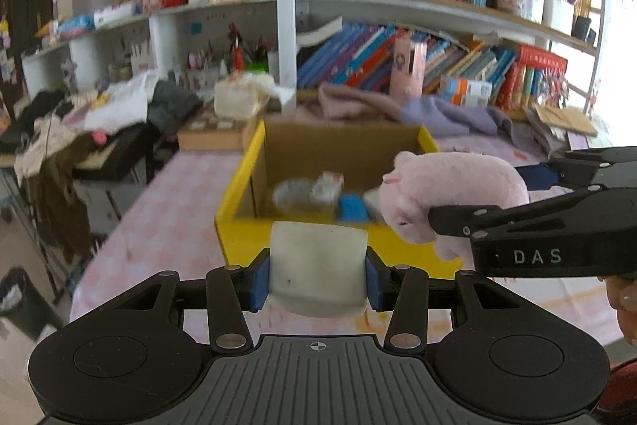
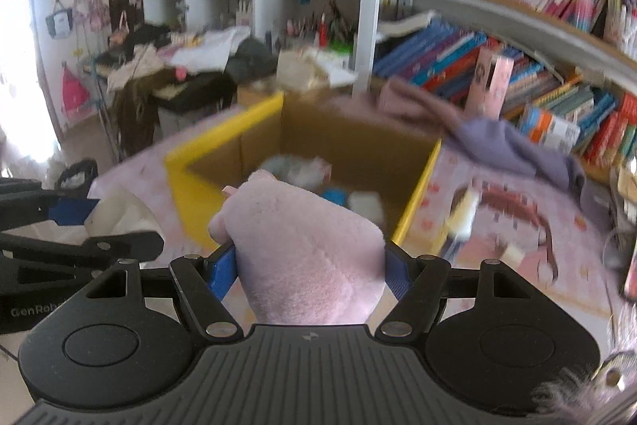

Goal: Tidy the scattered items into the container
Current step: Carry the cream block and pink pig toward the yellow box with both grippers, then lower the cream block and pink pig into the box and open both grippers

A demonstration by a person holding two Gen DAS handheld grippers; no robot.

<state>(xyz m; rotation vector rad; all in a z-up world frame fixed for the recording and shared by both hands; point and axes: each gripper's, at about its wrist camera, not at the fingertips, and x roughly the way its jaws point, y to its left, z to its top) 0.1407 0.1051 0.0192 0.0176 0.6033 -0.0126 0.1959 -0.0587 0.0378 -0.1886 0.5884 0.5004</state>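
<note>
A yellow-rimmed cardboard box (image 1: 239, 194) stands on the pink table and holds several small items, among them a blue one (image 1: 352, 208). My left gripper (image 1: 316, 277) is shut on a white soft block (image 1: 318, 265), held just in front of the box's near wall. My right gripper (image 2: 308, 271) is shut on a pink plush pig (image 2: 306, 257), held above the box's near edge (image 2: 179, 182). In the left wrist view the pig (image 1: 450, 194) and the right gripper (image 1: 481, 194) hang at the box's right front corner. The left gripper (image 2: 103, 222) with the white block (image 2: 119, 214) shows at left in the right wrist view.
Loose items lie on the pink tablecloth (image 2: 517, 226) right of the box, including a white tube (image 2: 464, 214). Purple and pink cloths (image 1: 438, 112) lie behind the box. Bookshelves (image 1: 438, 58) stand at the back. A cluttered side table (image 1: 99, 130) stands at left.
</note>
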